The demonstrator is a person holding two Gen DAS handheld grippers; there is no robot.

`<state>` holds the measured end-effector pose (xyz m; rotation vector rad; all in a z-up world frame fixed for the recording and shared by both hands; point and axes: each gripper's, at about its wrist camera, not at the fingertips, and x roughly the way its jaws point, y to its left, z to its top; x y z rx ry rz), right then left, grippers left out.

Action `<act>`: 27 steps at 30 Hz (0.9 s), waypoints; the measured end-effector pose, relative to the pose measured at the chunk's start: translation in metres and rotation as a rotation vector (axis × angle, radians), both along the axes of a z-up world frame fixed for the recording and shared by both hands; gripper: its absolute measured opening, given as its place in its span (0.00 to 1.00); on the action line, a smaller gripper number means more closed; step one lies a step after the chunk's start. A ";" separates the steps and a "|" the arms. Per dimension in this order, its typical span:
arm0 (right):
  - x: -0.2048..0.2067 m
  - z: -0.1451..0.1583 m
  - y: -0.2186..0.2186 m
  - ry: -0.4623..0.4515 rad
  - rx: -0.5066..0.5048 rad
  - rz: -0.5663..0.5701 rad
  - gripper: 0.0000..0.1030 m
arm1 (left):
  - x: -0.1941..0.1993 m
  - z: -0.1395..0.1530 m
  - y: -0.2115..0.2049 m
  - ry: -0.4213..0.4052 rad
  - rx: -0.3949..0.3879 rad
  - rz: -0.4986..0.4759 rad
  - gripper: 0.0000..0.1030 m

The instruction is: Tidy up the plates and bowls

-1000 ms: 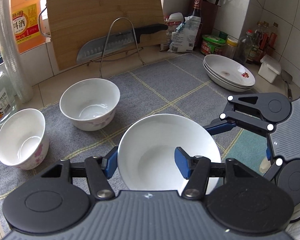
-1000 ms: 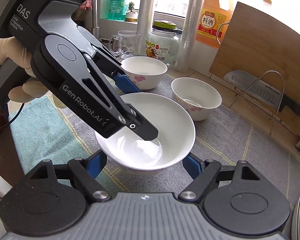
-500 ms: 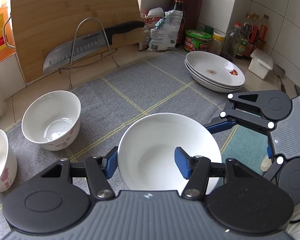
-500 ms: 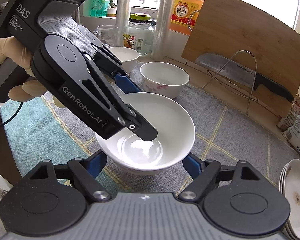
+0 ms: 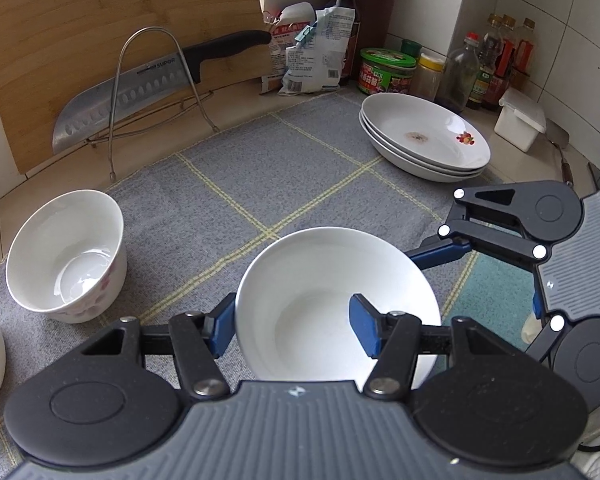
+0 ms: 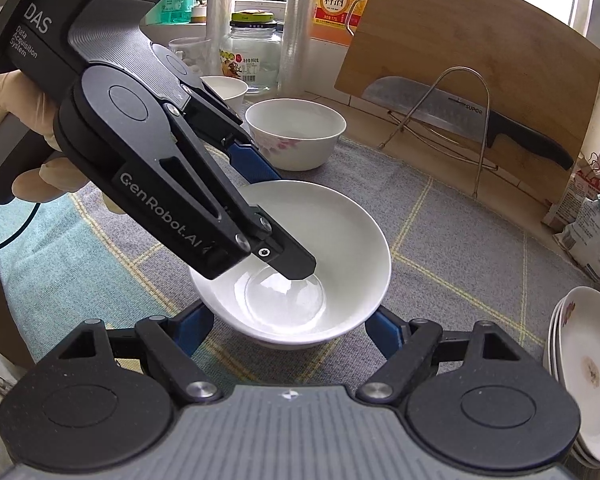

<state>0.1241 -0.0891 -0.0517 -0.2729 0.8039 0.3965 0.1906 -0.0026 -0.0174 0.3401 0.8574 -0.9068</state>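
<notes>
My left gripper [image 5: 294, 326] is shut on the near rim of a plain white bowl [image 5: 324, 280], one finger inside and one outside, holding it above the grey mat. In the right wrist view the same bowl [image 6: 332, 232] sits between the spread fingers of my right gripper [image 6: 288, 330], which is open around it, with the left gripper [image 6: 260, 216] reaching in from the left. A floral white bowl [image 5: 66, 256] stands on the mat at left [image 6: 296, 132]. A stack of three white plates [image 5: 424, 136] lies at the far right [image 6: 584, 372].
A grey checked mat [image 5: 284, 168] covers the counter. A wooden cutting board [image 5: 112, 40], a wire rack with a cleaver [image 5: 132, 92], snack bags and sauce bottles [image 5: 492, 64] line the back wall. Another floral bowl [image 6: 224, 88] and jars [image 6: 252, 56] stand by the window.
Both grippers have moved right together with the plain bowl. The floral bowls have slid left in view and the plate stack has come closer.
</notes>
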 end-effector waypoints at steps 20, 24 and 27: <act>0.005 -0.002 -0.005 0.052 0.030 -0.006 0.84 | -0.002 -0.006 -0.003 0.020 -0.001 -0.005 0.59; 0.007 -0.001 -0.006 0.055 0.053 0.001 0.94 | -0.004 -0.004 0.000 -0.013 -0.016 0.012 0.77; 0.006 0.002 -0.006 0.049 0.064 0.009 1.00 | -0.004 0.001 0.006 -0.032 -0.035 0.036 0.81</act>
